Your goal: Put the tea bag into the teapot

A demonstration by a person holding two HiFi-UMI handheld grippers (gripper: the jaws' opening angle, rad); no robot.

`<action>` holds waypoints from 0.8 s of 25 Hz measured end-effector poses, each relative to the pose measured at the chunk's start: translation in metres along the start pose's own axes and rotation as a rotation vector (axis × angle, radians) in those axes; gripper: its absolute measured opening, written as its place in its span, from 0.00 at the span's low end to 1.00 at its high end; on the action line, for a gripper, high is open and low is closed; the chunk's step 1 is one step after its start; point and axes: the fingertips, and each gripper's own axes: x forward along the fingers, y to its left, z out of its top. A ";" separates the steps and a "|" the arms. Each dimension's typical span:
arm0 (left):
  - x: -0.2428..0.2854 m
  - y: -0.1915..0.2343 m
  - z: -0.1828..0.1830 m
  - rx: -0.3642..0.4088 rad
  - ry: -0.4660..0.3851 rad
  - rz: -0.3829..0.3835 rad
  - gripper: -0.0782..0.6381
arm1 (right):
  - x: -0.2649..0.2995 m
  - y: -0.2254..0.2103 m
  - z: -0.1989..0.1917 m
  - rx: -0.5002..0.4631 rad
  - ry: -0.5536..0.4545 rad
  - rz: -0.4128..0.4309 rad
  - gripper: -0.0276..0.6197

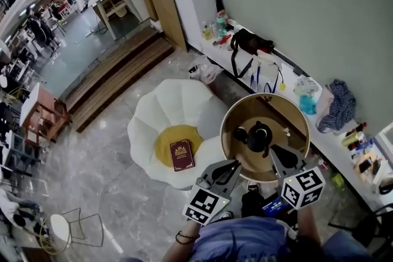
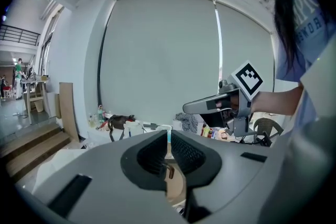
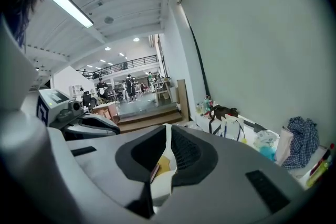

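A black teapot (image 1: 259,135) stands in the middle of a round brown table (image 1: 288,104). My right gripper (image 1: 274,148) hovers over the table's near edge, just right of the teapot. In the right gripper view its jaws (image 3: 169,131) stand almost together on a thin white paper thing with a yellow part, which looks like the tea bag (image 3: 167,145). The head view does not show the tea bag. My left gripper (image 1: 237,163) is at the table's near left edge. Its jaws (image 2: 169,136) are nearly closed, and only the tan table top shows through the slit.
A white petal-shaped chair (image 1: 166,126) with a yellow cushion and a red book (image 1: 182,154) stands left of the table. A long white shelf (image 1: 270,64) along the wall carries a black bag, bottles and a cloth. Wooden steps (image 1: 116,77) lie farther back left.
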 end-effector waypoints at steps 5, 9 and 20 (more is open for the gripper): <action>-0.038 -0.016 -0.011 0.020 -0.020 -0.026 0.13 | -0.018 0.043 -0.011 -0.003 -0.026 -0.019 0.09; -0.076 -0.023 -0.031 0.014 -0.020 -0.032 0.13 | -0.032 0.087 -0.025 -0.001 -0.037 -0.027 0.09; -0.122 -0.053 -0.071 -0.033 -0.015 -0.108 0.13 | -0.082 0.142 -0.075 0.017 0.021 -0.135 0.08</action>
